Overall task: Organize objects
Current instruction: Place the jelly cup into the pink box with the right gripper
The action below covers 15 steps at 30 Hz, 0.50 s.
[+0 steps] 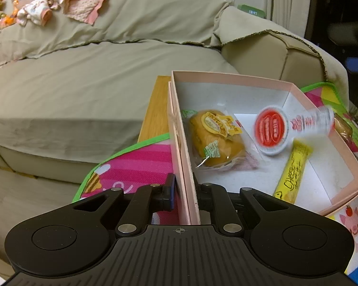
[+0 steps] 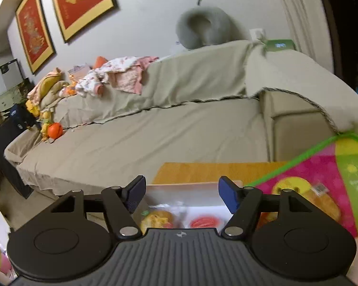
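Note:
A pink cardboard box [image 1: 229, 75] with a white inside stands on a colourful play mat [image 1: 140, 166]. My left gripper [image 1: 185, 190] is shut on the box's left wall, one finger outside and one inside. In the box lie a wrapped yellow bun [image 1: 214, 138], a yellow cheese stick [image 1: 293, 169] and a clear cup with a red lid [image 1: 272, 128], tilted on its side and blurred. My right gripper [image 2: 181, 194] hangs open above the box [image 2: 193, 186] with nothing between its fingers. Below it show the bun [image 2: 158, 219] and the red lid [image 2: 204, 222].
Another wrapped bun [image 2: 322, 205] lies on the mat [image 2: 322, 166] right of the box. A wooden table edge [image 2: 202, 171] shows beyond the box. Behind it runs a beige-covered sofa [image 1: 83, 83] with clothes [image 1: 66, 4] piled on its back.

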Tool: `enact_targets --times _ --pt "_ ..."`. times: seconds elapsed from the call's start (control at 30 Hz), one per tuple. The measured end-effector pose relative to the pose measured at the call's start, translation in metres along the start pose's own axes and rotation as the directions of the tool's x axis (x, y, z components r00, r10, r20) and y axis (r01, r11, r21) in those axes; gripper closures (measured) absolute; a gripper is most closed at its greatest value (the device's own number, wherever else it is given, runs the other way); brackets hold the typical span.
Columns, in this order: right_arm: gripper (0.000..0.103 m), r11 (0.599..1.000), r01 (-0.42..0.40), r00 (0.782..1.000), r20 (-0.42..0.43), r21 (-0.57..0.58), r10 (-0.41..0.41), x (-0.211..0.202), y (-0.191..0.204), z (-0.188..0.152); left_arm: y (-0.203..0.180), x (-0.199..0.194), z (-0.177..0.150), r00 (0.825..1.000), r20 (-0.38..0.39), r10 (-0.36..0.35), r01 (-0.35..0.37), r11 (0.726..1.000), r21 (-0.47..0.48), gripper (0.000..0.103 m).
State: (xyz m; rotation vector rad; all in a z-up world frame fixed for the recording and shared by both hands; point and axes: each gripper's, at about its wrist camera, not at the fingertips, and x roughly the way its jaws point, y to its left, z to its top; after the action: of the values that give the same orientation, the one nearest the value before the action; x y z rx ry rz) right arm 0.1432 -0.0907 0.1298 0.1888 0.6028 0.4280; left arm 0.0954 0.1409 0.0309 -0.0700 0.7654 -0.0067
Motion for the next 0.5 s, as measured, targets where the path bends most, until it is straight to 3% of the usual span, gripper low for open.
enact_targets --times 0.23,0.43,0.5 --pt "0.034 0.987 0.16 0.987 0.021 0.02 -0.161 -0.033 -0.06 -0.02 0.0 0.0 0.0 1.0 -0.001 0.001 -0.001 1.0 -0.001 0.09" --pt "0.03 0.954 0.296 0.953 -0.052 -0.052 -0.298 -0.035 -0.099 -0.047 0.001 0.0 0.0 1.0 -0.001 0.001 -0.001 1.0 -0.001 0.09" --pt "0.03 0.953 0.301 0.949 -0.084 -0.043 -0.304 -0.03 -0.108 -0.056 0.002 0.0 0.0 1.0 -0.001 0.003 -0.003 1.0 0.0 0.09"
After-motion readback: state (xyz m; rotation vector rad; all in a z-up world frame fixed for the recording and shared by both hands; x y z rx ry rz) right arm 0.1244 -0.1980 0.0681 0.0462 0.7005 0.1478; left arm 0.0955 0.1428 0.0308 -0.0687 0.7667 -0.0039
